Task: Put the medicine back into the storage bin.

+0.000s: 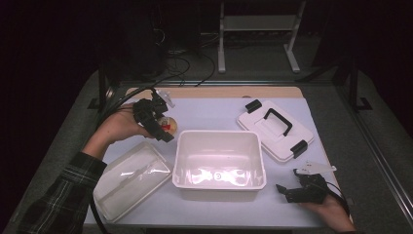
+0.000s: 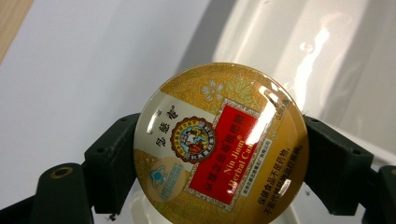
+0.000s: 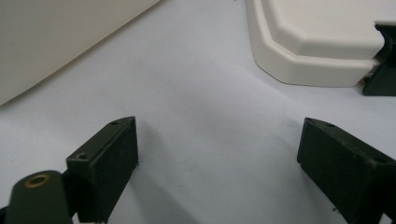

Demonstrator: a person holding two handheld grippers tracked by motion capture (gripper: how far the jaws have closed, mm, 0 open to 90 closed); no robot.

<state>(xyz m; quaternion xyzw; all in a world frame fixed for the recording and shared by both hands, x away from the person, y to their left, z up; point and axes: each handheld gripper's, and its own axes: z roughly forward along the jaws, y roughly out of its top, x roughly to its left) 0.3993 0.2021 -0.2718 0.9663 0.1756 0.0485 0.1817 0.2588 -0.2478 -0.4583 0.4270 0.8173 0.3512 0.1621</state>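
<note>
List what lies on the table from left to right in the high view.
Clear lid → left claw shut on the round tin → white tub → white lid with black handle → right claw, open and resting on the table.

Table has a pale white top with a wooden strip showing along the far edge. White open tub sits at centre front. Clear lid lies flat just left of it, angled, near the front-left corner. White lid with black handle and clips lies right of the tub, toward the back, angled. Right gripper rests on the top at front right, jaws apart, nothing between.
</note>
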